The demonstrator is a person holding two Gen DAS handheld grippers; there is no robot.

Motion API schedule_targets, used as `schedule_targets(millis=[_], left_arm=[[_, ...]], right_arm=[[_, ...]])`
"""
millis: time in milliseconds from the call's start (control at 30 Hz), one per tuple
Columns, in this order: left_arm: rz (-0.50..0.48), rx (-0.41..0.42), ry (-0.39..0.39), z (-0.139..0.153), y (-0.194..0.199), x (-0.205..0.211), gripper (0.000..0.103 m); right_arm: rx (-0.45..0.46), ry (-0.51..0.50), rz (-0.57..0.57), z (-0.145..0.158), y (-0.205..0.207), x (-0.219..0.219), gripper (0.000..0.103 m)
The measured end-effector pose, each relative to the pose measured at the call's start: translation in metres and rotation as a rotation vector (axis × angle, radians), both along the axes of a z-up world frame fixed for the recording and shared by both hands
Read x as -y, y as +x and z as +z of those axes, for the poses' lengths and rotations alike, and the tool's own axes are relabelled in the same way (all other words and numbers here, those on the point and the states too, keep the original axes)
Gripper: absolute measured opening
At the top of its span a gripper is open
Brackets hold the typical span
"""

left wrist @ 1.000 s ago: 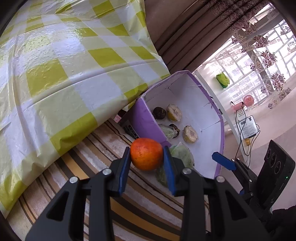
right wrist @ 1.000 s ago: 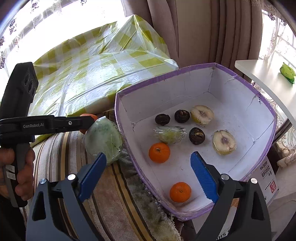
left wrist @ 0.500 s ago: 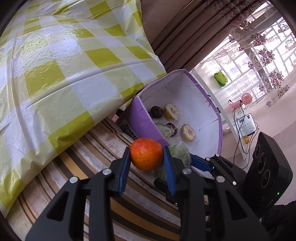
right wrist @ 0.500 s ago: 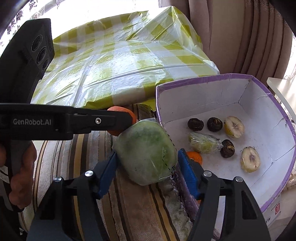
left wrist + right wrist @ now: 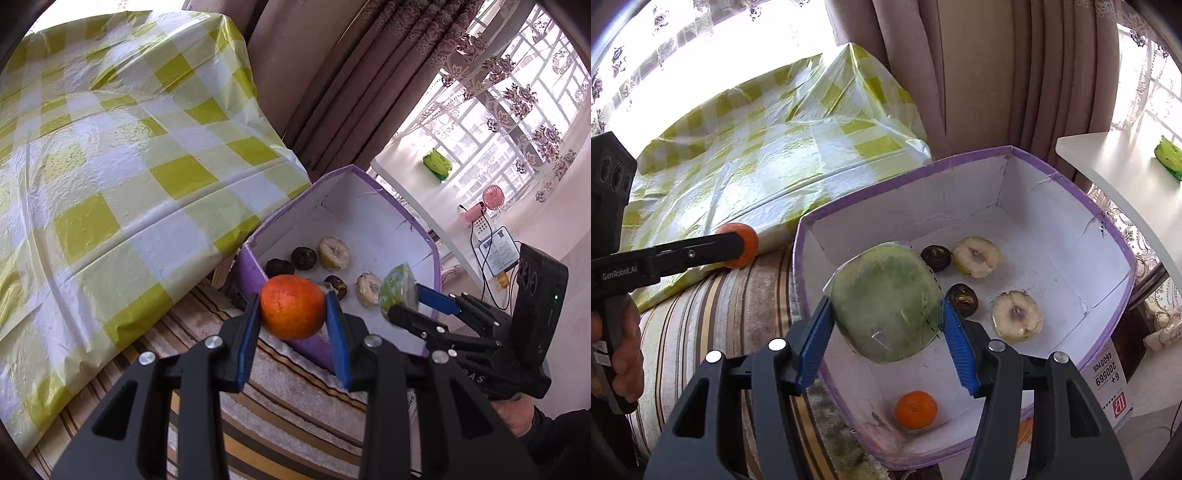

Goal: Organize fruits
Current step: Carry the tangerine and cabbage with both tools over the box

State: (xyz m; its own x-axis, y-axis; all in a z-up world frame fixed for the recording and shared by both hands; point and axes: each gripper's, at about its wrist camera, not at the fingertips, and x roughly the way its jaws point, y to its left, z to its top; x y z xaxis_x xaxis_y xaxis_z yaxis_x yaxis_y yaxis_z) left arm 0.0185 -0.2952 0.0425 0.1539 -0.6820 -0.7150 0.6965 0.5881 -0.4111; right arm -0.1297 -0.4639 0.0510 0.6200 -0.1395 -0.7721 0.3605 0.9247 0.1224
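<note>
Carrying step, both hands loaded. Left gripper (image 5: 293,314): jaws clamped on a round orange-red citrus fruit (image 5: 291,306), short of the purple-edged white cardboard box (image 5: 1071,206). Right gripper (image 5: 886,332): jaws closing on a plastic-wrapped green melon piece (image 5: 886,302), held over the box's near-left corner. Next, likely: lower the melon inside and release, clear of the small mandarin (image 5: 916,409).

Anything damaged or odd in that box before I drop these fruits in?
The purple box has cracked walls, with tears near its far corners. Inside, two cut fruit halves lie face up beside whole dark fruits and an orange.
</note>
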Motion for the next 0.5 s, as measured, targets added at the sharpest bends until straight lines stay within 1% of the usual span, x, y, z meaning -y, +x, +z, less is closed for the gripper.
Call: schedule_targets(millis=[133,200,267,333,400,500], left_arm=[[0.000,0.030,0.024,0.003,0.000,0.010,0.035],[-0.002,0.052,0.046,0.003,-0.001,0.018,0.035],[-0.020,0.069,0.072,0.002,-0.002,0.031,0.035],[-0.045,0.091,0.110,-0.002,-0.006,0.046,0.035],[-0.080,0.117,0.167,-0.008,-0.011,0.064,0.035],[-0.122,0.176,0.252,-0.021,-0.020,0.090,0.035]], right_arm=[[-0.026,-0.042,-0.060,-0.004,-0.001,0.029,0.057],[-0.048,-0.046,-0.066,-0.011,0.002,0.039,0.057],[-0.089,-0.050,-0.067,-0.021,0.008,0.045,0.057],[-0.127,-0.038,-0.060,-0.032,0.014,0.050,0.057],[-0.177,-0.034,-0.048,-0.043,0.020,0.051,0.057],[-0.220,-0.020,-0.044,-0.056,0.023,0.052,0.057]])
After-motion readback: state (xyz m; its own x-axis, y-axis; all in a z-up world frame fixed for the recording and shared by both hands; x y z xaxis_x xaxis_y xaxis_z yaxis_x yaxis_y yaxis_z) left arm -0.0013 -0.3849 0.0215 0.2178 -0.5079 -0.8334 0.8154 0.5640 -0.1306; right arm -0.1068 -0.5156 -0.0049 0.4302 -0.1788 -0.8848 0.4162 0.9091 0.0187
